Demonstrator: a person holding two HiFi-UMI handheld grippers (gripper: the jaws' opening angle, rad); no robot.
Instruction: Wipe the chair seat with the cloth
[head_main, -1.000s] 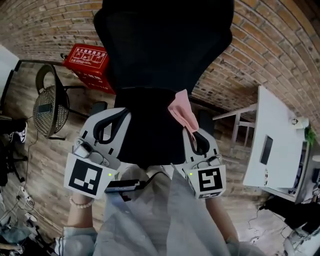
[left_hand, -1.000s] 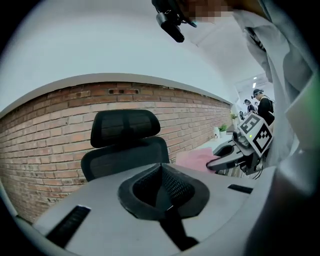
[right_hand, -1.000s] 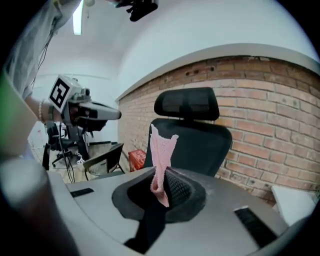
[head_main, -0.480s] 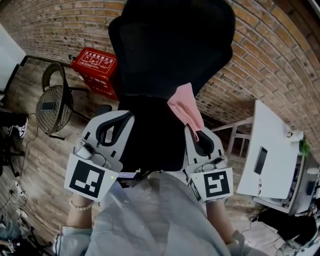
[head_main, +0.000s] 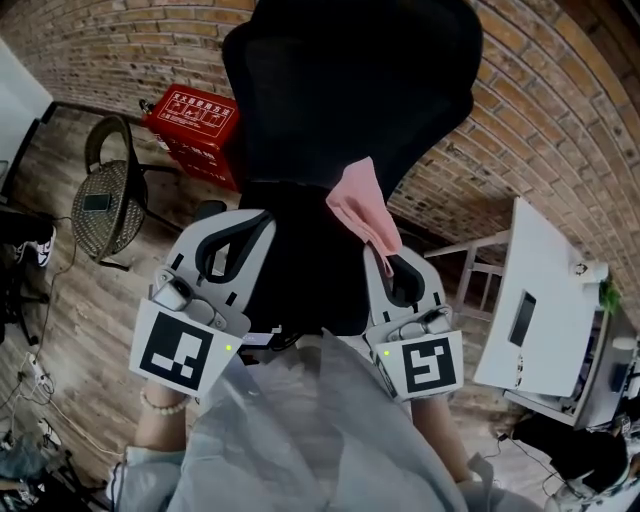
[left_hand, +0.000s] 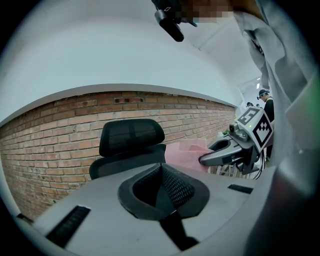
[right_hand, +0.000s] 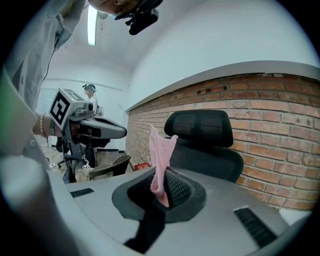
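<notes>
A black office chair (head_main: 330, 120) stands against the brick wall, its seat (head_main: 300, 265) between my two grippers in the head view. My right gripper (head_main: 382, 262) is shut on a pink cloth (head_main: 360, 205), which sticks up limp above the seat's right side. In the right gripper view the cloth (right_hand: 160, 155) rises from the shut jaws of the right gripper (right_hand: 162, 192), with the chair's headrest (right_hand: 200, 129) behind it. My left gripper (head_main: 245, 228) is shut and holds nothing at the seat's left side. Its own view shows the left gripper (left_hand: 161, 182) empty and the cloth (left_hand: 186, 151) off to the right.
A red crate (head_main: 190, 115) and a round wicker chair (head_main: 100, 205) stand to the left on the wooden floor. A white desk (head_main: 545, 290) with a dark device stands at the right. The brick wall (head_main: 560, 120) runs behind the chair.
Both grippers have edged slightly forward toward the chair, and the cloth has risen a little with the right one. Neither gripper's hold has changed.
</notes>
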